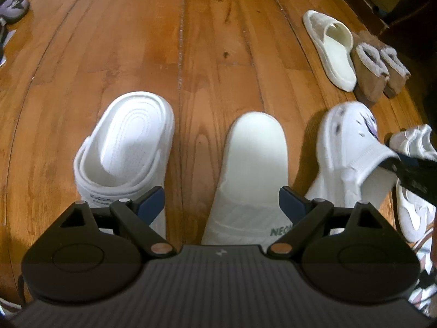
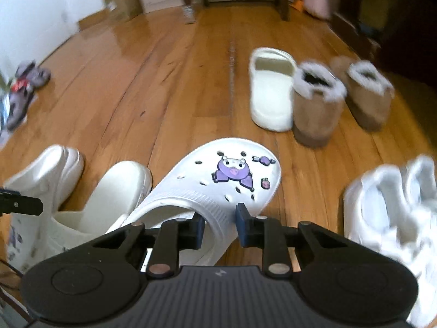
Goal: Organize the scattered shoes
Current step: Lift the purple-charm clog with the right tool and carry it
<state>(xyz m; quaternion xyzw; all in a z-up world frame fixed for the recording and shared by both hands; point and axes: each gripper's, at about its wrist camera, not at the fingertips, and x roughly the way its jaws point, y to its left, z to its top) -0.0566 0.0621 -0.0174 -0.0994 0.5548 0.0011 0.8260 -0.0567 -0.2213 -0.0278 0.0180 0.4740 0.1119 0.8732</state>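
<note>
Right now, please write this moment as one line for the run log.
right gripper: shut on charm clog rim | left gripper: open around cream slide | fur boots: paired

Ahead of the left gripper [image 1: 220, 202], whose jaws stand wide apart, a cream slide [image 1: 250, 164] fills the gap between them, an overturned white clog [image 1: 128, 147] lies just outside the left jaw, and bare wooden floor [image 1: 169, 41] runs open beyond both toes. Beyond the right gripper [image 2: 220, 225], whose jaws pinch the charm clog [image 2: 218, 188], the floor is open straight ahead; a second cream slide [image 2: 270, 93] and tan fur-lined boots [image 2: 316, 109] block ahead-right, blurred white sneakers [image 2: 390, 205] crowd the right jaw
</note>
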